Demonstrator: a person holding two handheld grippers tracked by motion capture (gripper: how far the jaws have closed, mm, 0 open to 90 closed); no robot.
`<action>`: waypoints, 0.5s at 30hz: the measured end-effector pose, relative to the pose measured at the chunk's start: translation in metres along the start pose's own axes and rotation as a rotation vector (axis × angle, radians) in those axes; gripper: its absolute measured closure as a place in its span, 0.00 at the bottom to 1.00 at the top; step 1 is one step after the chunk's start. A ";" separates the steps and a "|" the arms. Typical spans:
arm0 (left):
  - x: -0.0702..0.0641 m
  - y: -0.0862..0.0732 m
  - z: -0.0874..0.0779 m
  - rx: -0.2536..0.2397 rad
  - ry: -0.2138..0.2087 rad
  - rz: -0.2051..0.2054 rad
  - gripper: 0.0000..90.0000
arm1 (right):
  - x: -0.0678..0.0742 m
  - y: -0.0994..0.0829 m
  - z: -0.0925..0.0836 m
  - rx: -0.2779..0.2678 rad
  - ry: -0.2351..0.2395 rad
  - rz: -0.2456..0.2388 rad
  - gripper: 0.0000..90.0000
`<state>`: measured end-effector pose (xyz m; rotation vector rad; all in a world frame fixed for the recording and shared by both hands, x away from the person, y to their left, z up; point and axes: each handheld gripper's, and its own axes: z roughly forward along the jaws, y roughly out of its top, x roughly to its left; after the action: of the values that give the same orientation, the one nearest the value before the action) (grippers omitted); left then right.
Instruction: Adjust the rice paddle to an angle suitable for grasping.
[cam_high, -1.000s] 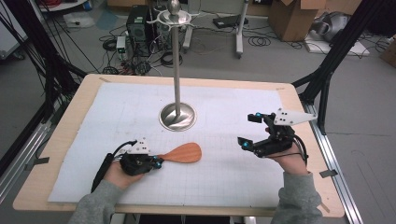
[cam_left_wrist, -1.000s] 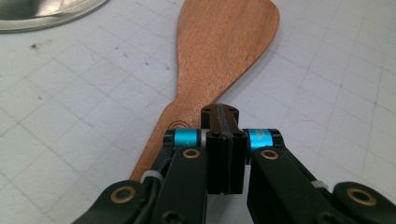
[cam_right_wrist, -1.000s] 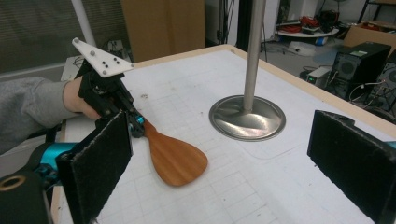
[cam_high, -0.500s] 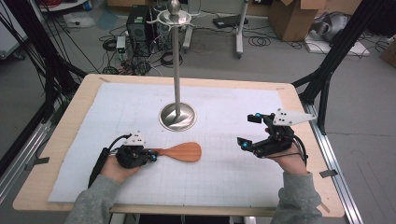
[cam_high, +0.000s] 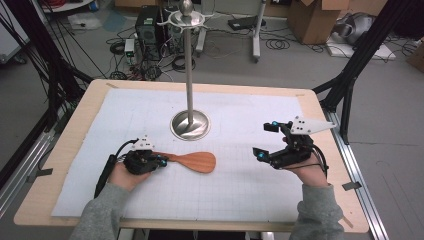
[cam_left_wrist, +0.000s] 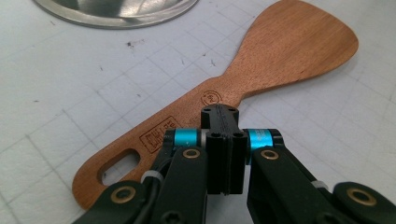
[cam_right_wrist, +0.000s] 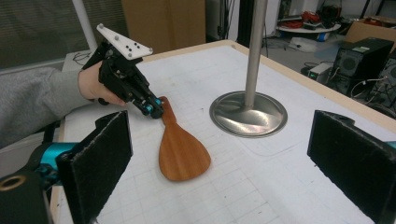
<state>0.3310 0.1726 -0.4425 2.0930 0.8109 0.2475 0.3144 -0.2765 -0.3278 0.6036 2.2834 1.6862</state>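
Note:
A wooden spatula (cam_high: 197, 162) lies flat on the white gridded mat, blade to the right, handle to the left. My left gripper (cam_high: 162, 161) is shut, its tips resting over the handle. In the left gripper view the closed jaws (cam_left_wrist: 219, 116) sit just above the neck of the spatula (cam_left_wrist: 289, 51), pad against pad with nothing between them. My right gripper (cam_high: 265, 140) hovers open at the right of the mat, well apart from the spatula. In the right gripper view its wide pads (cam_right_wrist: 100, 163) frame the spatula (cam_right_wrist: 180, 154) and the left gripper (cam_right_wrist: 152, 108).
A tall metal stand with a round base (cam_high: 190, 125) rises from the middle of the mat, just behind the spatula. The wooden table edge (cam_high: 330, 150) runs close to the right hand. Black frame posts flank the table.
My left hand has shifted slightly left and away along the spatula handle. The spatula and the right gripper have kept still.

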 end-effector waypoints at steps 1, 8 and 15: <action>-0.001 0.002 -0.001 -0.005 -0.006 0.002 0.99 | 0.000 0.000 -0.001 -0.002 -0.002 0.005 0.06; -0.012 0.024 0.008 0.003 -0.022 0.010 0.99 | -0.001 0.000 -0.004 -0.008 -0.005 0.004 0.06; -0.020 0.044 0.022 0.002 -0.033 0.028 0.99 | -0.002 -0.001 -0.004 -0.005 -0.004 0.015 0.06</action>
<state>0.3452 0.1267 -0.4196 2.1057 0.7627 0.2268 0.3144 -0.2809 -0.3282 0.6235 2.2774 1.6951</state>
